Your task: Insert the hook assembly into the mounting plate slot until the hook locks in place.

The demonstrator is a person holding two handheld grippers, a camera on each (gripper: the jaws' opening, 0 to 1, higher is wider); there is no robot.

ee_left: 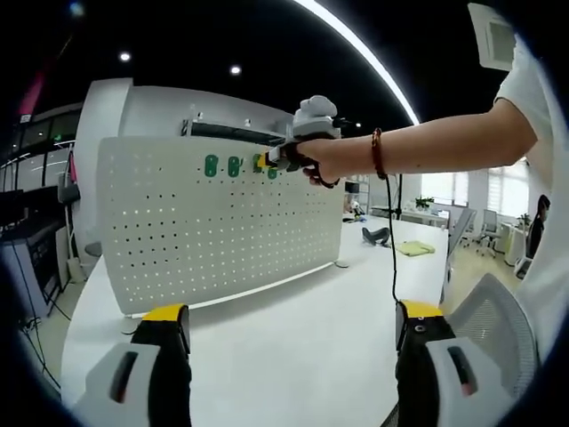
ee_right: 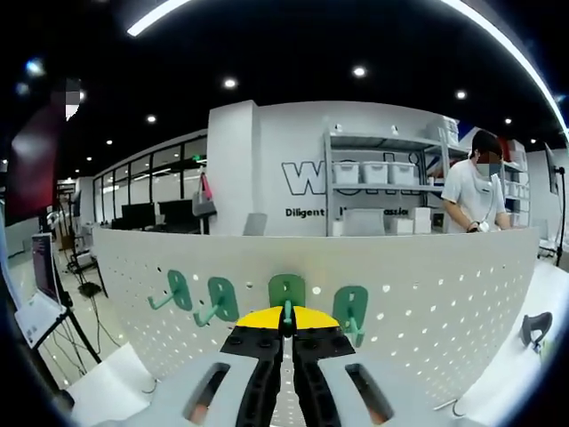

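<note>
A white table [ee_left: 293, 347] is carrying an upright white pegboard panel [ee_left: 213, 222], which is serving as the mounting plate. Four green hooks are sitting in a row near its top edge, seen in the right gripper view. The left claw [ee_left: 293, 334] is hanging back over the table, well apart from the panel, its jaws spread wide and gripping nothing. The right claw [ee_right: 286, 342] is pressing up against the panel, jaws clenched on the stem of the third green hook [ee_right: 286, 298], whose backing plate is lying against the perforated face. In the left gripper view a hand [ee_left: 313, 158] is holding that claw at the hook row.

The insertion step seems to be in hand; whether the hook is already locked cannot be told. The next move probably calls for a firm push into the slot and slightly downward until the hook seats, then releasing the jaws and drawing straight back.
</note>
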